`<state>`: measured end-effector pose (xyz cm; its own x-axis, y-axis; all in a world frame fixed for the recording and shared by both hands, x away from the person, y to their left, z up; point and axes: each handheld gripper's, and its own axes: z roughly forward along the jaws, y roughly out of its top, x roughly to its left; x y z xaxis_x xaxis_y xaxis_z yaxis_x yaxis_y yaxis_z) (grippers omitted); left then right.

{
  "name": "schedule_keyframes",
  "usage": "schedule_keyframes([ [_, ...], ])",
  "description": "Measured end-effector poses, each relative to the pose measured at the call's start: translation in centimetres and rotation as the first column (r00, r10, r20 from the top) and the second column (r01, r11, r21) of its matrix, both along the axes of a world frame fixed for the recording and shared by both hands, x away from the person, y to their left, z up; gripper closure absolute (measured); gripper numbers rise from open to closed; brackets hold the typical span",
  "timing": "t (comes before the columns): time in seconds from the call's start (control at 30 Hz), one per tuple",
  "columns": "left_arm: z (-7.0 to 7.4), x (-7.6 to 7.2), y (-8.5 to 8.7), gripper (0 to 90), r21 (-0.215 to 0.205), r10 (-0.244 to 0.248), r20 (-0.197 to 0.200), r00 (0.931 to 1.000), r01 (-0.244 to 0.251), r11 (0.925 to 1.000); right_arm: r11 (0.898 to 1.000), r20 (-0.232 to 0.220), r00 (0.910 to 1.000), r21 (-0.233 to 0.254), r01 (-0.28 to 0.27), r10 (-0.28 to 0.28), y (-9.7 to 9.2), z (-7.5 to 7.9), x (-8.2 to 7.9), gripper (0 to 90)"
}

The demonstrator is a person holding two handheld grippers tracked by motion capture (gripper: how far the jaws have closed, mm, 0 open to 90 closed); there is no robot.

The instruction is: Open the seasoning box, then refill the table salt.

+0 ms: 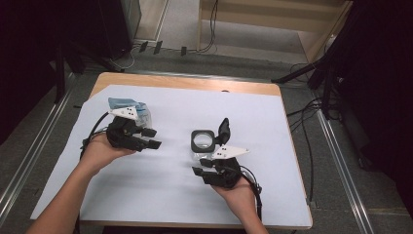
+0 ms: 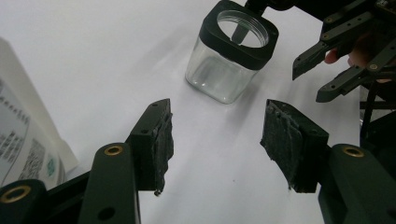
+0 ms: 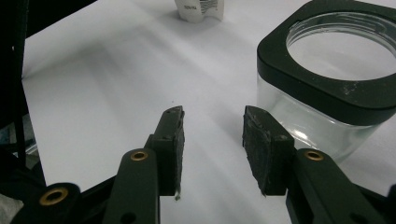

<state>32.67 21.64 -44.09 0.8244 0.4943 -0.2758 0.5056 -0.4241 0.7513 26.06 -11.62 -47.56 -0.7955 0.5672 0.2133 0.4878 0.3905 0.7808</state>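
Note:
A clear square glass jar (image 1: 202,142) with a black collar stands mid-table, its black lid (image 1: 224,128) flipped up behind it. My left gripper (image 1: 151,138) lies left of the jar, pointing at it, jaws open and empty. In the left gripper view the jar (image 2: 231,51) stands ahead of the open gripper (image 2: 215,135), well beyond the pads. My right gripper (image 1: 202,165) sits just in front of the jar, open with nothing held. In the right gripper view the jar (image 3: 336,79) is close on the right, beside the gripper (image 3: 212,135), not between its jaws.
A blue-and-white printed packet (image 1: 130,110) stands behind the left hand, and its edge (image 2: 23,140) is near the left jaw. A white sheet (image 1: 160,195) covers the wooden table (image 1: 185,83). Cables trail from both grippers toward the front edge.

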Motion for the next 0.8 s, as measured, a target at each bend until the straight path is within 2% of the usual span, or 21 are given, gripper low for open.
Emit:
schedule_keyframes([
  [0.17,0.0,0.0,1.2,44.7,0.013,0.014,-0.006,0.9999,-0.014,0.9998,1.0,-0.006,1.0,0.003,-0.006,0.006,0.3,-0.1,0.3,59.9],
  [0.33,0.0,0.1,3.1,45.0,-0.002,0.055,-0.008,0.9984,-0.055,0.9985,1.0,-0.013,0.9999,0.002,-0.005,0.005,0.5,-0.3,0.5,59.9],
  [0.5,-0.2,0.2,5.1,45.8,0.006,0.088,-0.01,0.9961,-0.088,0.9961,1.0,-0.014,0.9998,0.002,-0.014,0.014,0.6,-0.3,0.6,60.0],
  [0.63,-0.7,0.7,6.0,46.5,0.008,0.105,-0.017,0.9943,-0.105,0.9944,1.0,-0.015,0.9997,0.001,-0.019,0.019,0.8,-0.3,0.6,59.9],
  [0.7,-0.7,0.8,6.5,47.0,-0.005,0.107,-0.021,0.994,-0.107,0.9942,1.0,-0.015,0.9996,-0.002,-0.023,0.023,0.9,-0.4,0.7,60.0],
  [0.8,-0.4,0.7,7.3,47.8,0.016,0.113,-0.01,0.9935,-0.113,0.9935,1.0,-0.019,0.9995,-0.007,-0.026,0.026,1.0,-0.4,0.7,59.9],
])
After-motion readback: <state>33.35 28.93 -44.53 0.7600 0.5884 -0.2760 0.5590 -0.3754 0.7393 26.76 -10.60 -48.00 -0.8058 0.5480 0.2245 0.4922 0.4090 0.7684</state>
